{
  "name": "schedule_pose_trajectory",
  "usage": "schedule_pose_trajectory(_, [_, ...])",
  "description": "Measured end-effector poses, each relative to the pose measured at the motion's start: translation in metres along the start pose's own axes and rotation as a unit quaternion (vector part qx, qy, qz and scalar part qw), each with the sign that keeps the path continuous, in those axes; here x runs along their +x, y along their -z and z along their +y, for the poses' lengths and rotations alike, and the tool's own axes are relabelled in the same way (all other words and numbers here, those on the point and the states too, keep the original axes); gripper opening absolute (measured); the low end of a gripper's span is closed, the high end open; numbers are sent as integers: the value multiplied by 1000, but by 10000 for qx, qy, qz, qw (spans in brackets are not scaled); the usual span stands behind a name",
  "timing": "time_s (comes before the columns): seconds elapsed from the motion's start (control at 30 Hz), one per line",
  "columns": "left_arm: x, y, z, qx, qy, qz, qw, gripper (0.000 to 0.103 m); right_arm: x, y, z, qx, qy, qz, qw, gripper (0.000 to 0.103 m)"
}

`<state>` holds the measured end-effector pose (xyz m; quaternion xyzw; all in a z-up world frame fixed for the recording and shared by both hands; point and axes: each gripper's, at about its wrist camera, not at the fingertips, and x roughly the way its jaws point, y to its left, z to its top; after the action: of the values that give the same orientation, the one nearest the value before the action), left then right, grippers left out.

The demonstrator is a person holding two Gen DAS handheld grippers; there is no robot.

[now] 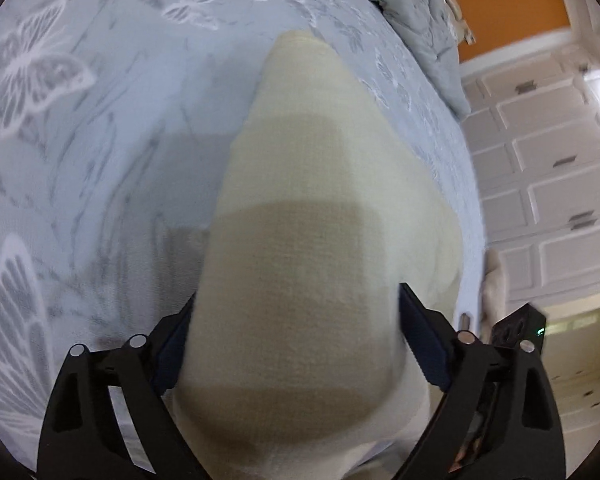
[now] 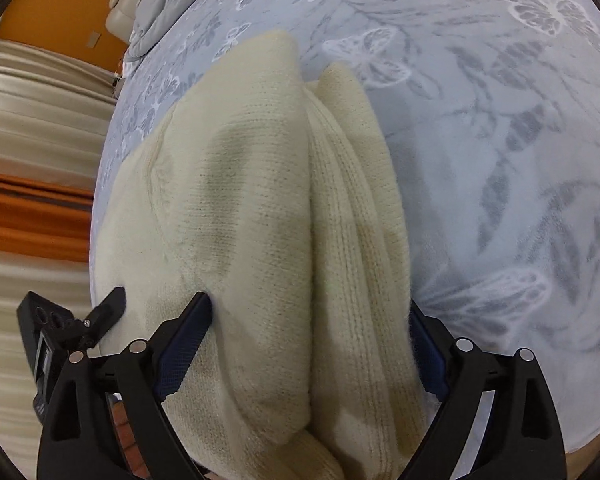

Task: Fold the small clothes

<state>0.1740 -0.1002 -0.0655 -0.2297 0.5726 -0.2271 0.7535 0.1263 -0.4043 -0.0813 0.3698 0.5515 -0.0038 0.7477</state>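
A cream knitted garment lies on the pale blue bedspread with butterfly print. My left gripper is open, its jaws wide apart on either side of the cloth, which fills the gap between them. In the right wrist view the same cream garment shows a ribbed folded part on its right side. My right gripper is also open, jaws spread astride the cloth. The other gripper shows at the left edge of the garment.
A grey duvet is bunched at the head of the bed. White panelled cupboard doors stand beyond the bed's edge. Orange wall behind. Beige and orange curtains hang past the bed's other side.
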Motion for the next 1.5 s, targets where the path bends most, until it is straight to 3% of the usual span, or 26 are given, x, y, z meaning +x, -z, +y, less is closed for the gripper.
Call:
schedule_pose_trajectory(0.03, [0,0,-6,112,-139,-24,9998,83,-2,0,2,-8,-34,-31,10000,70])
schedule_pose_trajectory(0.1, [-2,0,-20,354,-444,-62,9984,79,-9,3,4,-43,-111,-131,9998,42])
schedule_pose_trajectory(0.2, [-5,4,-39,710,-819,-117,9940,73,-24,4,10,-196,-72,-240,9995,35])
schedule_pose_trajectory(0.3, [-7,7,-55,916,-1042,-85,9903,71,-35,8,16,-283,51,-331,9990,35])
schedule_pose_trajectory(0.6, [3,16,-74,998,-1016,183,9896,71,-59,16,0,-274,217,-479,9982,37])
schedule_pose_trajectory(0.73, [9,24,-80,1173,-1218,135,9855,72,-50,12,-17,-46,265,-234,9994,44])
schedule_pose_trajectory(0.93, [-2,27,-82,1213,-1304,72,9840,72,-77,22,0,-527,798,-668,9932,47])
schedule_pose_trajectory(1.1, [-23,34,-84,1362,-1352,-158,9813,71,-78,20,1,-669,758,-596,9931,50])
schedule_pose_trajectory(1.13, [-25,35,-84,1403,-1369,-169,9805,71,-74,19,2,-702,766,-543,9931,50])
schedule_pose_trajectory(1.2, [-27,37,-81,1430,-1350,-153,9803,71,-67,17,5,-798,806,-497,9923,29])
schedule_pose_trajectory(1.27, [-31,38,-80,1397,-1297,-206,9814,71,-71,18,12,-884,821,-593,9909,23])
schedule_pose_trajectory(1.4, [-30,39,-83,1519,-1308,-197,9795,72,-98,19,14,-915,668,-942,9891,21])
schedule_pose_trajectory(1.5, [-19,43,-82,1556,-1279,-65,9795,77,-59,14,-18,-695,999,-278,9922,28])
